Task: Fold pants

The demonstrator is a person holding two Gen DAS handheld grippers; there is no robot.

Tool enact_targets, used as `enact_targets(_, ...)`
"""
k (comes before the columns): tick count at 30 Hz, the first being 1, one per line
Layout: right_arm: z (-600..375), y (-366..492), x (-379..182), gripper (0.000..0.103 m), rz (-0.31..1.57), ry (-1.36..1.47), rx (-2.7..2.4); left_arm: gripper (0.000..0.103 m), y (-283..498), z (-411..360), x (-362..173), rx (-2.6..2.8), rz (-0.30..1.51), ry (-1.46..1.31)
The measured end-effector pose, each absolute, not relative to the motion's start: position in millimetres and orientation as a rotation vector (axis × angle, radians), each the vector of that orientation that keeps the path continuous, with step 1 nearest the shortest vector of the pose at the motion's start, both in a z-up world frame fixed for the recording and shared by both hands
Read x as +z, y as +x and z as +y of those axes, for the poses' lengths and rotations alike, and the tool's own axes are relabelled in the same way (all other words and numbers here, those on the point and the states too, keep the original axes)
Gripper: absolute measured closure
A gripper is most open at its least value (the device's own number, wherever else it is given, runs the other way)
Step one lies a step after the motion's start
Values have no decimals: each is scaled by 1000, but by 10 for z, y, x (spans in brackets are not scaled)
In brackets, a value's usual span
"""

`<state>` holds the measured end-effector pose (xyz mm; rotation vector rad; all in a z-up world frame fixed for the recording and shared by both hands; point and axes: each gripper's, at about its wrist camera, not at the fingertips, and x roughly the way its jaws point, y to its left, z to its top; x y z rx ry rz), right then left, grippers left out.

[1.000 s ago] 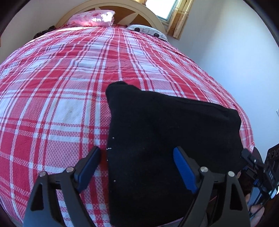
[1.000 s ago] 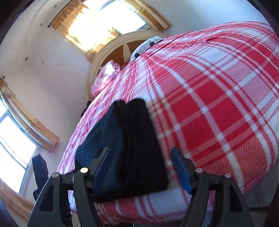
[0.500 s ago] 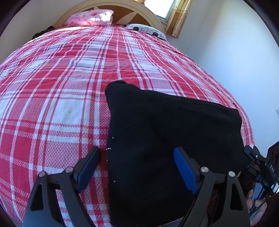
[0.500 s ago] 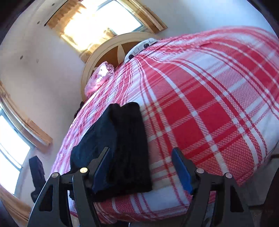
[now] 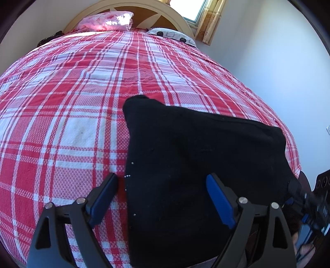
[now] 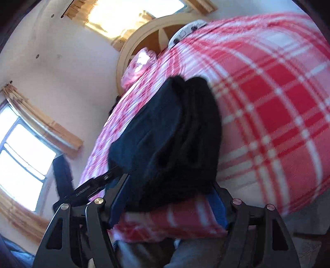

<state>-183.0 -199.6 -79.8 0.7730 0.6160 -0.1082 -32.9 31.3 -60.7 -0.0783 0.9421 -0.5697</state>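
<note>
Closer now, right gripper (image 6: 167, 198) straddles pants (image 6: 171, 134) on bedspread (image 6: 278, 107)

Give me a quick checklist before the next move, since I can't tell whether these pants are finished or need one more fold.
1. Pants lie flat on the bed: ok, a compact black rectangle in the left view.
2. Layers stacked evenly: cannot tell; the right view shows several folded layers but is blurred.
3. Left hand-held gripper empty: ok, open, with no cloth pinched.
4. Right hand-held gripper empty: ok, open, with the near end of the pants between its fingers.
5. Pants safely away from the bed's edge: not ok, the near end sits right at the edge.
6. Pillows out of the way: ok, far off at the headboard.
</note>
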Motion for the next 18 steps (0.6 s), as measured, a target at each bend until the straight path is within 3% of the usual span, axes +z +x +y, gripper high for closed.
enact_targets(4, -2359, -1963, -858, 30, 491, 884, -142, 13, -334, 304, -601, -569, 944, -76)
enact_targets(12, -2167, -1766, -783, 31, 605, 700, -67, 12, -332, 286, -608, -570, 941, -69)
enact_targets(15, -2345, -1751, -851, 33, 559, 814, -40, 12, -334, 294, -604, -580, 940, -70)
enact_targets(17, -2329, -1726, -871, 59, 570, 780, -53, 12, -317, 319, -592, -606, 946, -75)
enact_targets(18, -2278, -1727, -869, 65, 598, 705, -77, 12, -310, 338, -580, -624, 951, -77)
